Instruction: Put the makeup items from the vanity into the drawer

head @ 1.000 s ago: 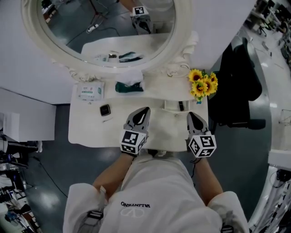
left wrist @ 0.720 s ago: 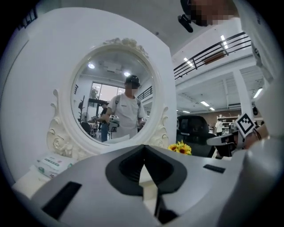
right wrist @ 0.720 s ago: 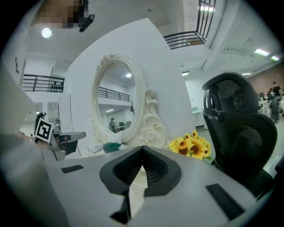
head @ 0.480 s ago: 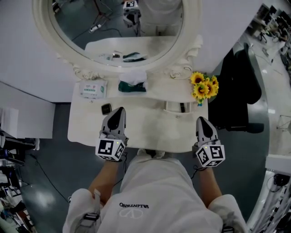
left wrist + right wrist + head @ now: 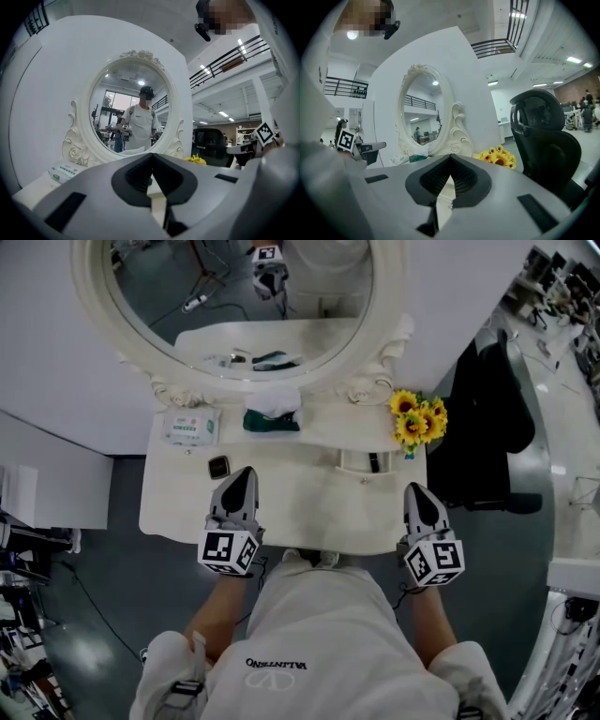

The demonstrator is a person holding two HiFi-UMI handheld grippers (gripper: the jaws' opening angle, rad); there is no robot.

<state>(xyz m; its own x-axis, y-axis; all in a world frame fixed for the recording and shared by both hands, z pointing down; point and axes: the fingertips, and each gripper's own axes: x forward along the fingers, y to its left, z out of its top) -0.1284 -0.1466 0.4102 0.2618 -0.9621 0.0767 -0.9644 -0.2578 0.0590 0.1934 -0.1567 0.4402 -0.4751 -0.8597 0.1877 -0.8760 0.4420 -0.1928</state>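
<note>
Overhead, the vanity (image 5: 309,512) carries a small square compact (image 5: 218,466) below the left side of the mirror (image 5: 239,296). A wipes pack (image 5: 190,426) and a green-and-white pouch (image 5: 272,414) lie at the mirror's foot, and what looks like a shallow open drawer (image 5: 367,461) sits below its right side, by the sunflowers (image 5: 418,418). The left gripper (image 5: 243,476) sits just short of the compact; the right gripper (image 5: 415,491) is at the front edge, farthest from the mirror. Left gripper view: jaws pressed together, nothing between them, facing the mirror. Right gripper view: likewise closed and empty. No item seems picked up yet; next, I judge, the left jaws must spread and reach over the compact.
</note>
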